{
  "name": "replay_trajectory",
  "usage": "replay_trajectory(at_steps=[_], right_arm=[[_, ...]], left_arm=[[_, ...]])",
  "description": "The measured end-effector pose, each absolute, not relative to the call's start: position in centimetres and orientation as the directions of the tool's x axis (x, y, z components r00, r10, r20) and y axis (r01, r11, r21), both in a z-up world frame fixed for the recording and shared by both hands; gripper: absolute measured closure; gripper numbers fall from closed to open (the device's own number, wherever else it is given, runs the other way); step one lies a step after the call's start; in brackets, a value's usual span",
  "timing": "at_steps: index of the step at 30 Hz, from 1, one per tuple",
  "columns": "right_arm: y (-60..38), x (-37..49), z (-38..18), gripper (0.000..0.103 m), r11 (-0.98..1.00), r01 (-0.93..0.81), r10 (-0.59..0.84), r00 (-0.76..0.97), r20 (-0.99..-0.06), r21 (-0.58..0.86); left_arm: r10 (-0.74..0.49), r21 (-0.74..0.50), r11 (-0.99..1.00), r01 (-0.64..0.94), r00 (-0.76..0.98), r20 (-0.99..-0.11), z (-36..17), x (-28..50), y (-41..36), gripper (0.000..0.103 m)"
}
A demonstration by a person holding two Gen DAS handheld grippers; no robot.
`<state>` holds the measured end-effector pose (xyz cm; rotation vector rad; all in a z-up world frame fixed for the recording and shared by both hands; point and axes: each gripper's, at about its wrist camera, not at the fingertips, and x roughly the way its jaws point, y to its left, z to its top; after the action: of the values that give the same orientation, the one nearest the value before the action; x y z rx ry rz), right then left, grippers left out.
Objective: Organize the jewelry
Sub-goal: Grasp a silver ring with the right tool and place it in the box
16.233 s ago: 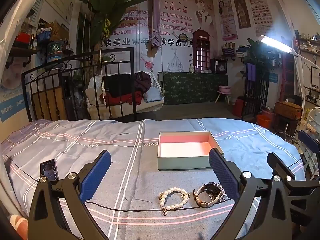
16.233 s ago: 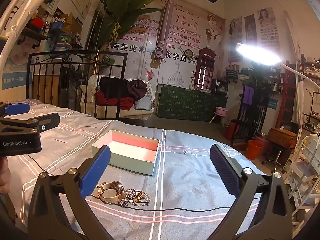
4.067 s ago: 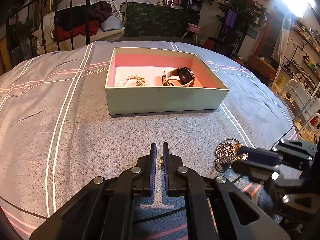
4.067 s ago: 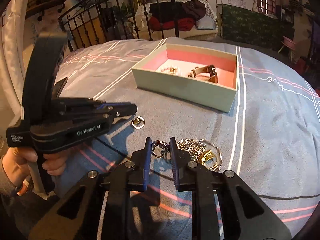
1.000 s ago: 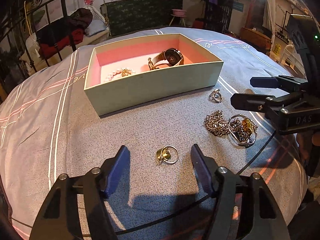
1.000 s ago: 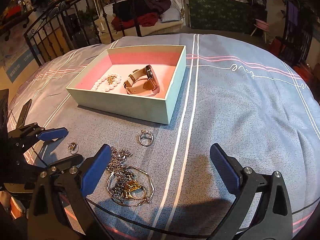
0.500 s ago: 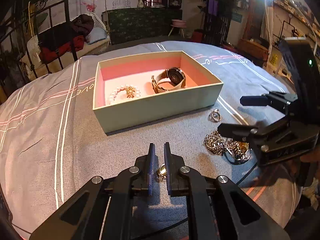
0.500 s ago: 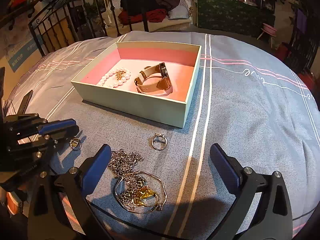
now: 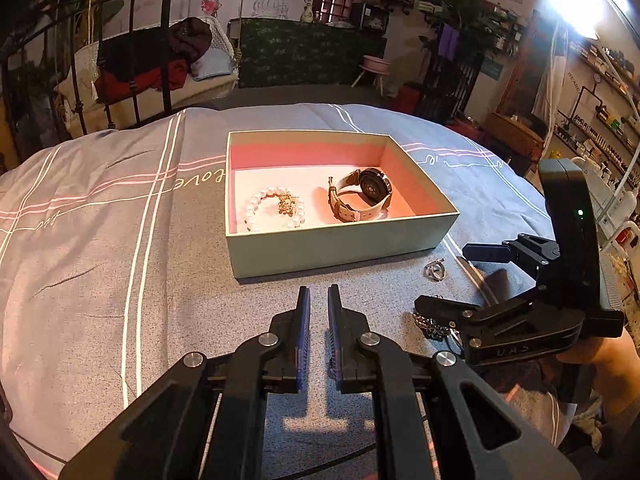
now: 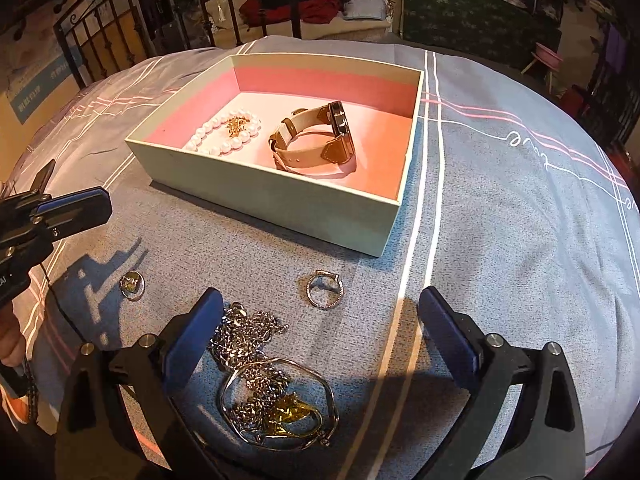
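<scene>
Hovering over the bed's [image 10: 500, 220] left side: left gripper [image 9: 318, 300], fingers [image 9: 304, 320] pressed nearly together with a thin gap and nothing visible between them. It's off the surface and casts a shadow on the cover.

Gold ring [image 10: 132, 282] lies flat on the bed just right of that gripper, loose and not touching it.

Next right, near the front edge: chain pile [image 10: 244, 336], tangled silver links with a thin bangle [image 10: 280, 360] and a yellow piece lying on its near end. Right gripper [image 10: 320, 316] is above this spot, fingers [image 10: 196, 320] spread wide and holding nothing; its left finger sits just beside the pile.

Silver ring [image 10: 325, 276] lies between the pile and the box, apart from both.

Box [image 10: 280, 204] sits mid-bed, open top, pink inside. Pearl bracelet [image 10: 224, 138] is in its left half with a small gold bit on it. Watch [image 10: 320, 140] is in the right half, standing on its strap, just beside the pearls.
</scene>
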<state>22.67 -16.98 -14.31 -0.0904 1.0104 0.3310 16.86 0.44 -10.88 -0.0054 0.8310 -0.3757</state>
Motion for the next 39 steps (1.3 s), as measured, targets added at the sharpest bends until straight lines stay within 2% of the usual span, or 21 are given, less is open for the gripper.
replay_trajectory(at_steps=[3,4,6,16,22,33,39], right_arm=[[-16.7,23.1,-14.5,0.046,0.941,-0.328,0.237,0.473,-0.849,0.08],[-16.7,23.1,-14.4,0.061,0.943,-0.325,0.232,0.479,-0.846,0.074],[-16.9,23.0,-14.1,0.084,0.945,-0.321,0.227,0.491,-0.841,0.067],[-15.8,21.4,-11.7,0.084,0.93,-0.36,0.264,0.53,-0.806,0.069],[-14.7,21.8,-8.3,0.084,0.918,-0.394,0.29,0.585,-0.757,0.048],[-15.0,26.4,-2.6,0.084,0.942,-0.333,0.28,0.716,-0.64,0.039],[-14.7,28.6,-2.8,0.084,0.947,-0.318,0.265,0.709,-0.653,0.04]], left_arm=[[-0.328,-0.145,0.932,0.331,0.607,-0.724,-11.0,16.7,0.0,0.094],[-0.33,-0.145,0.931,0.335,0.605,-0.724,-11.0,16.7,-0.1,0.094],[-0.33,-0.142,0.93,0.338,0.602,-0.727,-11.1,16.7,-0.3,0.094],[-0.334,-0.136,0.927,0.35,0.602,-0.725,-10.8,17.2,-1.1,0.094],[-0.325,-0.116,0.932,0.344,0.648,-0.689,-8.4,19.0,-1.4,0.094],[-0.276,-0.109,0.956,0.273,0.709,-0.648,-4.1,25.9,-2.3,0.094],[-0.239,-0.109,0.968,0.227,0.695,-0.678,-4.6,28.5,-2.4,0.094]])
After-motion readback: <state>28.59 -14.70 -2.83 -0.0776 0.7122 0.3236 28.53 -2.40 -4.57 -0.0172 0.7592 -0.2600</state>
